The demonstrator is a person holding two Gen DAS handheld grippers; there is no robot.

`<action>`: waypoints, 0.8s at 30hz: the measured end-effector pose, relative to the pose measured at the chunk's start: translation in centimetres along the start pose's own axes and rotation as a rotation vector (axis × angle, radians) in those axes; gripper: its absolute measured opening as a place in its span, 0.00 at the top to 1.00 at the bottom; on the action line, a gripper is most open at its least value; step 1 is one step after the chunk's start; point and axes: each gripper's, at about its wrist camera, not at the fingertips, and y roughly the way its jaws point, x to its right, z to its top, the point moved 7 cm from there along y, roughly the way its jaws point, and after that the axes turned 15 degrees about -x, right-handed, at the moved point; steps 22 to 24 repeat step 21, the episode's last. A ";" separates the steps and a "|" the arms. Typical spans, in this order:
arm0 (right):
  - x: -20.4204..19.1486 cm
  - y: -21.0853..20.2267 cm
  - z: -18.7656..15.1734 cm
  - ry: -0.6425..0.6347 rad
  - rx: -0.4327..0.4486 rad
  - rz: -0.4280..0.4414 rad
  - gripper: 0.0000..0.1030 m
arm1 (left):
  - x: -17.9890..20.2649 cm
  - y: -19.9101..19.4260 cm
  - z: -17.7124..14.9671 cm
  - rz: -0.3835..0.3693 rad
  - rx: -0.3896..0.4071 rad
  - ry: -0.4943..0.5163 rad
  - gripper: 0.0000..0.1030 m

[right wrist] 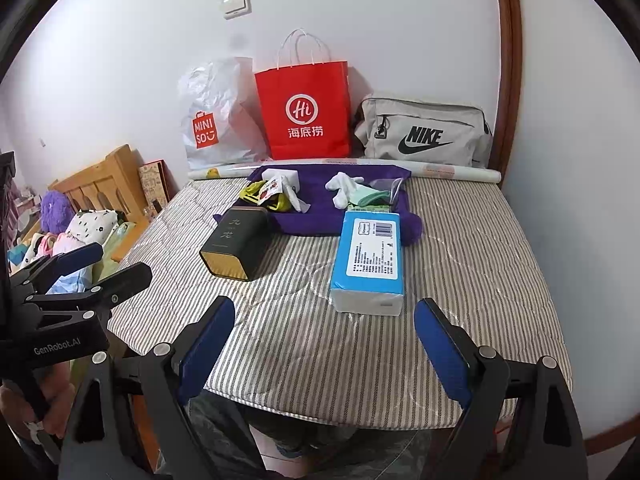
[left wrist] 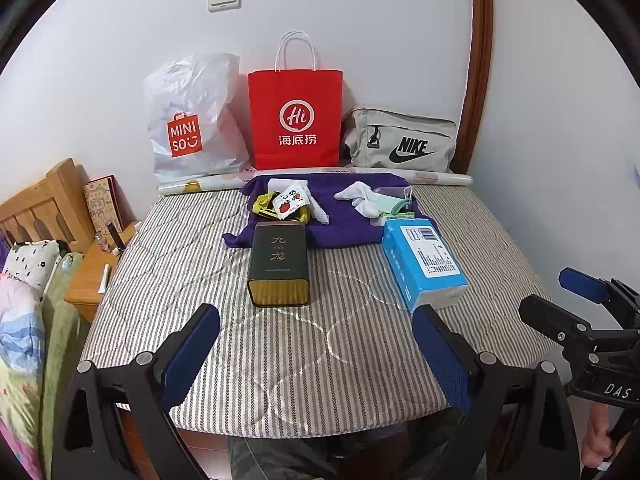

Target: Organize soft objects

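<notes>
A purple cloth (left wrist: 344,222) (right wrist: 320,216) lies at the back of the striped mattress (left wrist: 224,320) (right wrist: 304,340). On it are white socks (left wrist: 360,196) (right wrist: 344,186), a green mask (left wrist: 390,205) (right wrist: 370,197), yellow items (left wrist: 264,204) (right wrist: 252,194) and a small printed packet (left wrist: 290,200) (right wrist: 270,189). A dark green tin (left wrist: 279,262) (right wrist: 236,244) and a blue tissue pack (left wrist: 424,260) (right wrist: 370,256) lie in front. My left gripper (left wrist: 316,356) (right wrist: 96,264) and right gripper (right wrist: 324,344) (left wrist: 560,296) are open and empty above the mattress's near edge.
A white Miniso bag (left wrist: 192,120) (right wrist: 216,116), a red paper bag (left wrist: 296,116) (right wrist: 306,112) and a grey Nike bag (left wrist: 400,140) (right wrist: 424,132) stand against the back wall behind a paper roll (left wrist: 440,178) (right wrist: 460,172). A wooden headboard (left wrist: 44,204) (right wrist: 104,184) and bedding (left wrist: 20,320) are left.
</notes>
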 end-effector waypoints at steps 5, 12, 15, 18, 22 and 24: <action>-0.1 -0.1 0.0 -0.001 0.002 0.000 0.12 | -0.1 -0.2 0.0 0.002 0.003 -0.003 0.06; 0.0 -0.2 0.0 -0.003 0.002 0.001 0.12 | -0.1 -0.3 0.1 0.001 0.005 -0.002 0.05; -0.1 -0.2 -0.1 -0.004 0.003 -0.001 0.12 | -0.1 -0.3 0.0 0.000 0.006 -0.001 0.05; 0.0 -0.2 0.0 -0.003 0.003 0.002 0.12 | 0.0 -0.2 0.1 -0.003 0.001 0.002 0.05; 0.0 0.0 0.2 0.000 0.002 0.005 0.10 | 0.0 0.1 0.4 0.006 0.002 0.012 0.05; 0.0 0.0 0.2 0.000 0.002 0.005 0.10 | 0.0 0.1 0.4 0.006 0.002 0.012 0.05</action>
